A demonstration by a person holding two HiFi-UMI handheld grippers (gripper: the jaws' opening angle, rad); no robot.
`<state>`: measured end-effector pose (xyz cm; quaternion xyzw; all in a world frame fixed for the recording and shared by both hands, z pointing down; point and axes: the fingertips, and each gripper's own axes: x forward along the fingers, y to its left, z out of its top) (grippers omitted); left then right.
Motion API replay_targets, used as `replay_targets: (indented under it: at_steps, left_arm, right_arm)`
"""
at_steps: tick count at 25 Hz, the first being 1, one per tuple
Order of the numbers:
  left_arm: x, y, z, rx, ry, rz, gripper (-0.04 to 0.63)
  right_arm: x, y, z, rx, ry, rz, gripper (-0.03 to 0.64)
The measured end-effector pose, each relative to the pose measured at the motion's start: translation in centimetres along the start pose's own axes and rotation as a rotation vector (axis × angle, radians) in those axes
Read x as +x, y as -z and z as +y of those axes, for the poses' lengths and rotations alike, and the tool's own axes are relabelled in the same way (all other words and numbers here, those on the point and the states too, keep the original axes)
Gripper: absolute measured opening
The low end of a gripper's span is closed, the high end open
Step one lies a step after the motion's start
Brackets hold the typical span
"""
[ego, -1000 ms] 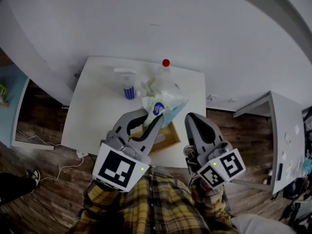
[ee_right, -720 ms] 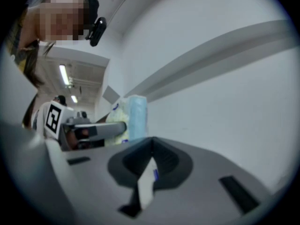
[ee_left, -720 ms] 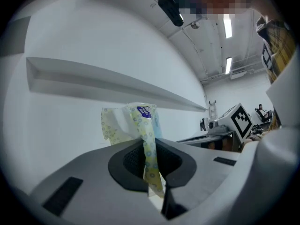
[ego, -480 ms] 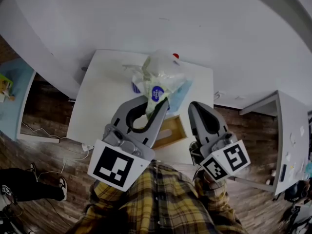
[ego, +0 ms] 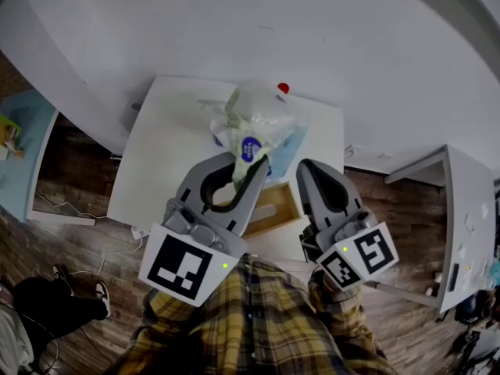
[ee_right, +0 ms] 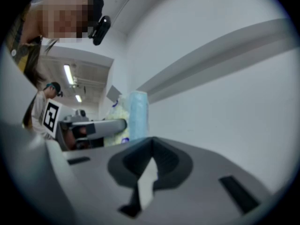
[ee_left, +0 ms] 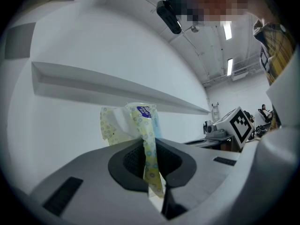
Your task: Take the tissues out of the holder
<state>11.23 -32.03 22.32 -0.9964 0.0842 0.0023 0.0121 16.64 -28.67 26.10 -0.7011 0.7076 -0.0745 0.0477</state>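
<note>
Lift straight up, left gripper (ego: 250, 165) pinched on the crinkly yellow-patterned plastic tissue pack (ego: 254, 119), seemingly clear above the open wooden holder box (ego: 277, 209) on the white table (ego: 168, 147); brace box with shut, empty right gripper (ego: 306, 170) if snagging.

The tissues (ego: 254, 123), a soft crinkled pack printed with pale yellow-green rings and bearing a blue oval label, are being held in the air, pinched by a wrapper end in the left tongs (ego: 256, 165), beyond the open light-wood holder (ego: 275, 209) sitting near the worktop's (ego: 164, 155) front edge.
</note>
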Motion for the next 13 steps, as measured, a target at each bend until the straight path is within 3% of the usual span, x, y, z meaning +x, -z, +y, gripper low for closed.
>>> replay_targets:
  at_steps: [6,13]
  left_arm:
    - [-1.0,0.2,0.5,-0.005,-0.004,0.010,0.031]
    - [0.9,0.5,-0.5,-0.003,0.006,0.021,0.031]
  right_arm:
    - [0.2,0.2,1.1,-0.001,-0.001,0.004,0.011]
    - [-0.4,0.3,-0.7,0.006,0.002,0.009,0.011]
